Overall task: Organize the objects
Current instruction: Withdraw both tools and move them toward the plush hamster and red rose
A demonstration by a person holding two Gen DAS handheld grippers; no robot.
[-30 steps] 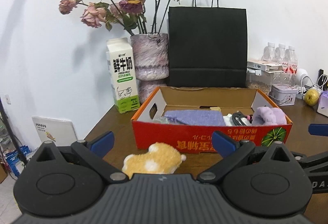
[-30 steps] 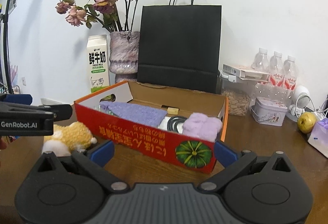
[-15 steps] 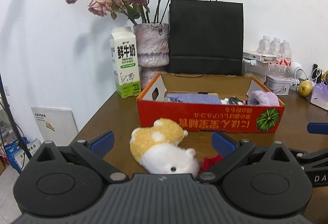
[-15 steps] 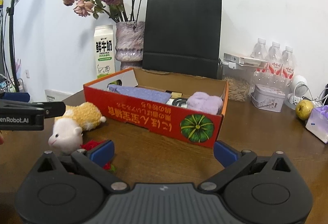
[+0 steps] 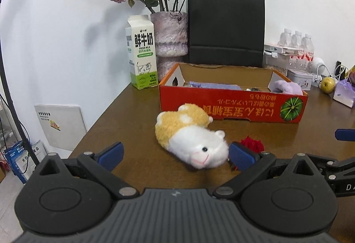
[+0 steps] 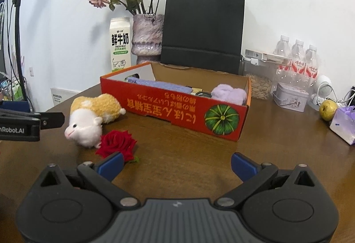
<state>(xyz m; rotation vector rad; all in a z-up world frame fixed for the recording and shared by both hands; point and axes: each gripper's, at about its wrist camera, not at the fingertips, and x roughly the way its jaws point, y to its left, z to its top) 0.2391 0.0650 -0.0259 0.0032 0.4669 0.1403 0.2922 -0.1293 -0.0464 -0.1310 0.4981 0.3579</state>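
A plush hamster [image 5: 190, 134] [image 6: 93, 116], yellow and white, lies on the brown table in front of a red cardboard box [image 5: 233, 107] [image 6: 175, 109]. A red fabric rose [image 6: 117, 145] [image 5: 253, 144] lies beside the hamster's head. The box holds a purple cloth [image 6: 159, 85], a lilac fluffy item [image 6: 229, 94] and a dark cable. My left gripper [image 5: 175, 154] is open, just short of the hamster, which lies between the fingertips' line. My right gripper [image 6: 176, 164] is open and empty, its left fingertip near the rose.
Behind the box stand a milk carton [image 5: 142, 58], a vase of dried roses [image 5: 170, 36] and a black paper bag [image 5: 226, 27]. At the right are water bottles [image 6: 297, 58], a tin [image 6: 290, 98], a pear [image 6: 328, 108] and a purple pouch [image 6: 344, 125]. The table's edge runs along the left.
Both grippers have pulled back and risen from the box. The hamster and then the rose have come fully into view. Nothing on the table has moved.
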